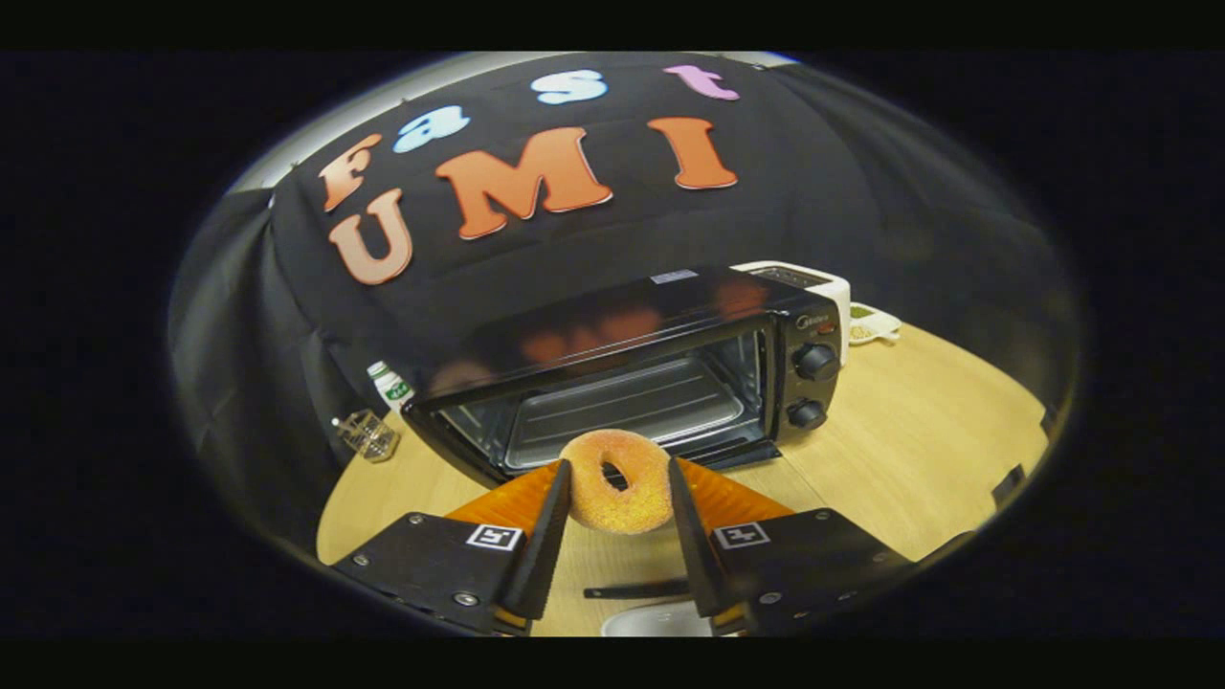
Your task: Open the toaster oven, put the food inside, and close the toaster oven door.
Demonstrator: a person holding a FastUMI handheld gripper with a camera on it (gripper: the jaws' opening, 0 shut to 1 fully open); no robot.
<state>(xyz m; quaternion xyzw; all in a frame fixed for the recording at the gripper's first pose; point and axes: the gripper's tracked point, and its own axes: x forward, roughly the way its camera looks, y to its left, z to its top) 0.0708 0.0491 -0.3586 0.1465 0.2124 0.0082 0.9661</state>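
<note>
while the toaster oven [651, 368] stands open on the wooden table [919, 450], several other items sit around it: a small white bottle with a green label [390, 385] and a clear faceted container [367, 435] off its left corner near the booth wall, a white appliance [813, 277] just behind its right rear corner, and a pale dish with greenish contents [873, 325] beyond that. a white rim [656, 620] and a dark thin bar [636, 589] show on the table below the fingers; cannot tell what they are. nothing lies between the held food and the oven mouth. gripper [618, 498] partly closed, both fingers [545, 536] pressing the sides of the donut [617, 493], which is gripped between the tips, standing on edge with its hole facing the camera. donut is golden-orange, sugar-grained, ring intact, held above the table just in front of the oven opening. oven is black, glossy top, wire rack [632, 407] visible inside, two knobs [815, 362] on the right-hand panel; door [737, 455] appears folded down at the front, mostly hidden behind the donut and fingers.
</note>
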